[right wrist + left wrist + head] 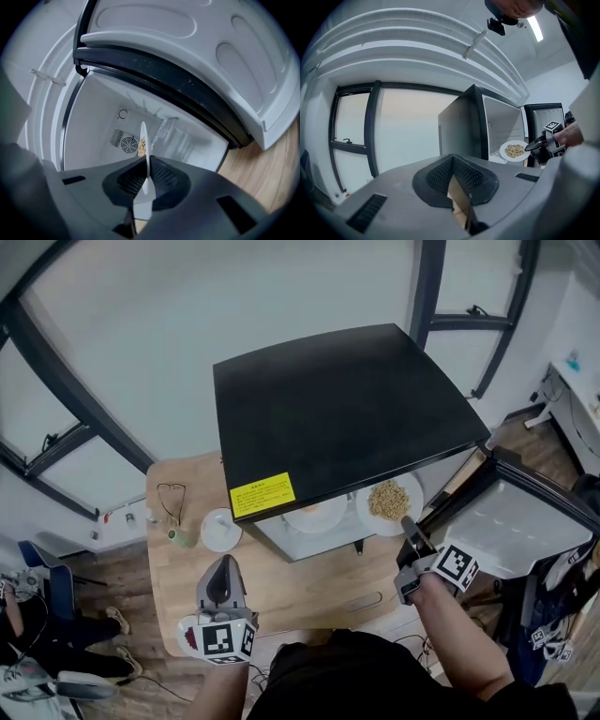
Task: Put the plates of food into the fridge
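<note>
A black mini fridge (337,409) stands on the wooden table (309,587) with its door (520,521) swung open to the right. My right gripper (408,523) is shut on the rim of a white plate of beige food (386,502), held at the fridge opening. In the right gripper view that plate (143,140) shows edge-on between the jaws, in front of the white fridge interior (93,122). Another plate (314,514) sits inside the fridge. My left gripper (223,563) hovers over the table's near left, shut and holding nothing. A plate with red food (189,634) lies beside it.
A small white dish (220,529), a pair of glasses (172,498) and a small green object (181,538) lie on the table left of the fridge. The left gripper view shows the fridge (459,126), the beige-food plate (514,151) and windows behind.
</note>
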`<state>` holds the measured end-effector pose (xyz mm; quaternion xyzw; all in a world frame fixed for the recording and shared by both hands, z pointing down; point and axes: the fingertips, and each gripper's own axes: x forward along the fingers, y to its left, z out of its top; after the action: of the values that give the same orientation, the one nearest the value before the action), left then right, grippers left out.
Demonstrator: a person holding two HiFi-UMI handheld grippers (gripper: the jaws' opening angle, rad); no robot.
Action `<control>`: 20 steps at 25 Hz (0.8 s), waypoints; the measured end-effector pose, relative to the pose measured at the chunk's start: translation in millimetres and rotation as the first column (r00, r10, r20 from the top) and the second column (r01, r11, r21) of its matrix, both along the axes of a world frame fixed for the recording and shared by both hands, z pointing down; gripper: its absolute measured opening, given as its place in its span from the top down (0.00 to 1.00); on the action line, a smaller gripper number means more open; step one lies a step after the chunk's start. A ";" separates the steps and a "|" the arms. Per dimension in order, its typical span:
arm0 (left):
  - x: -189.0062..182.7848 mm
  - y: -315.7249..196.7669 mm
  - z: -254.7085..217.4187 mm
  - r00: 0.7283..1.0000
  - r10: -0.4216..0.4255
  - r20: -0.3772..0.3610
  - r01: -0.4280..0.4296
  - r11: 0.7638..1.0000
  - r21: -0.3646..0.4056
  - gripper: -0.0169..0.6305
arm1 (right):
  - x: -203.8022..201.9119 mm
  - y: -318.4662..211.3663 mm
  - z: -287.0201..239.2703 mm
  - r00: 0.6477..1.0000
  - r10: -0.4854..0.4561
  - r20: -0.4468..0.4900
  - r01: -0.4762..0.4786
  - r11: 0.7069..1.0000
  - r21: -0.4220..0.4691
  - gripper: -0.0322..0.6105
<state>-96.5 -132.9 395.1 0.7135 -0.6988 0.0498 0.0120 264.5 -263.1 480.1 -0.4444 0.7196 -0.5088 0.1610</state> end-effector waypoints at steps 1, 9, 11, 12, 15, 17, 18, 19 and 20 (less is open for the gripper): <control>-1.8 0.6 0.0 1.000 -0.013 0.001 0.013 1.000 -0.001 0.97 | -0.5 -5.0 -0.1 1.000 0.000 -0.006 0.000 1.000 0.001 0.90; -8.8 5.1 0.0 0.997 -0.082 0.004 0.082 0.997 -0.006 0.97 | -10.5 -46.3 -7.8 0.993 -0.021 -0.114 0.028 0.998 0.055 0.90; -9.4 6.3 -0.4 0.996 -0.091 0.006 0.091 0.996 -0.007 0.97 | -14.6 -54.7 -7.4 0.987 -0.038 -0.159 0.048 0.997 0.056 0.89; -10.4 6.9 -0.8 0.995 -0.096 0.008 0.096 0.995 -0.008 0.97 | -16.6 -58.7 -8.0 0.980 -0.046 -0.195 0.059 0.996 0.063 0.89; -14.6 8.0 -0.6 0.993 -0.114 0.011 0.114 0.993 -0.011 0.97 | -20.3 -67.9 -9.4 0.936 -0.072 -0.344 0.107 0.991 0.083 0.84; -15.2 8.3 1.3 0.992 -0.122 0.008 0.122 0.992 -0.014 0.97 | -19.5 -71.7 -9.1 0.898 -0.084 -0.431 0.137 0.986 0.093 0.82; -15.0 8.6 2.4 0.992 -0.125 0.007 0.125 0.992 -0.016 0.97 | -18.3 -73.8 -7.6 0.877 -0.086 -0.474 0.147 0.985 0.095 0.80; -14.8 9.1 3.6 0.992 -0.127 0.007 0.127 0.992 -0.019 0.97 | -17.0 -76.1 -5.0 0.852 -0.087 -0.517 0.156 0.983 0.092 0.79; -14.3 9.6 5.0 0.992 -0.128 0.006 0.128 0.991 -0.021 0.97 | -16.2 -78.7 -2.1 0.824 -0.088 -0.559 0.165 0.982 0.087 0.77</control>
<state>-110.8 -123.3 400.2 0.6667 -0.7427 0.0582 0.0213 248.3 -341.8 478.1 -0.5120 0.7952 -0.3196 -0.0590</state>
